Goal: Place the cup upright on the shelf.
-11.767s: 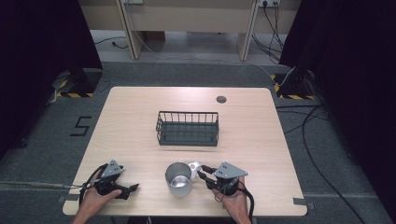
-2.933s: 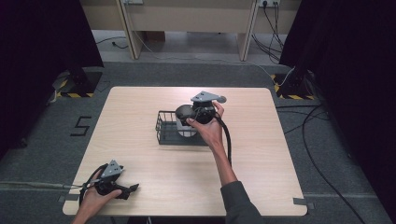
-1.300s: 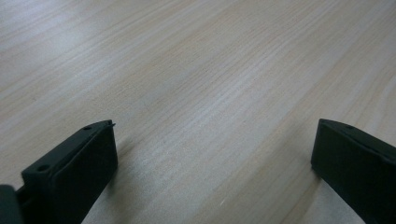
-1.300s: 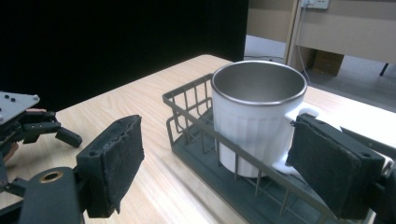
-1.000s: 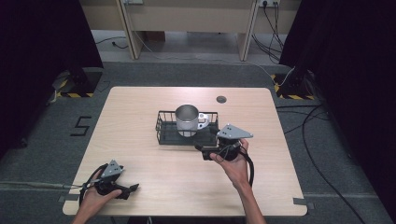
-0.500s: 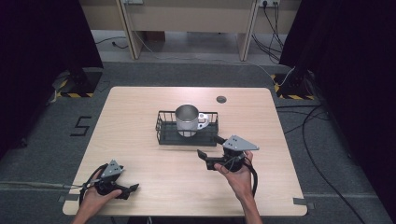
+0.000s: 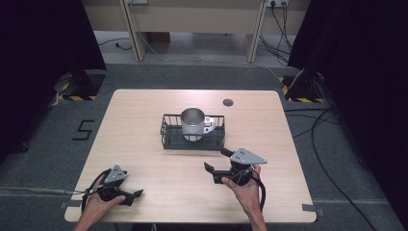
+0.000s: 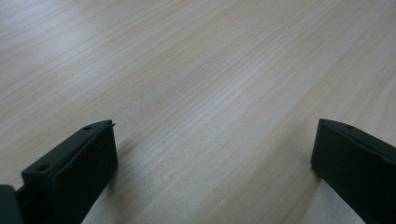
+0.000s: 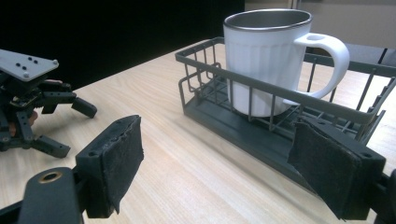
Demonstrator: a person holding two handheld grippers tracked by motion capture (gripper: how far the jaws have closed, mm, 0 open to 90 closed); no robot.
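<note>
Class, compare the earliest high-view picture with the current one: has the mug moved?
Yes. The mug has gone from the table's near edge, between the grippers, away from the person into the wire basket, where it stands upright.

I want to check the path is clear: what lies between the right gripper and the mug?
In the right gripper view, the near wire wall of the basket stands between the right gripper and the mug; before it, bare table.
</note>
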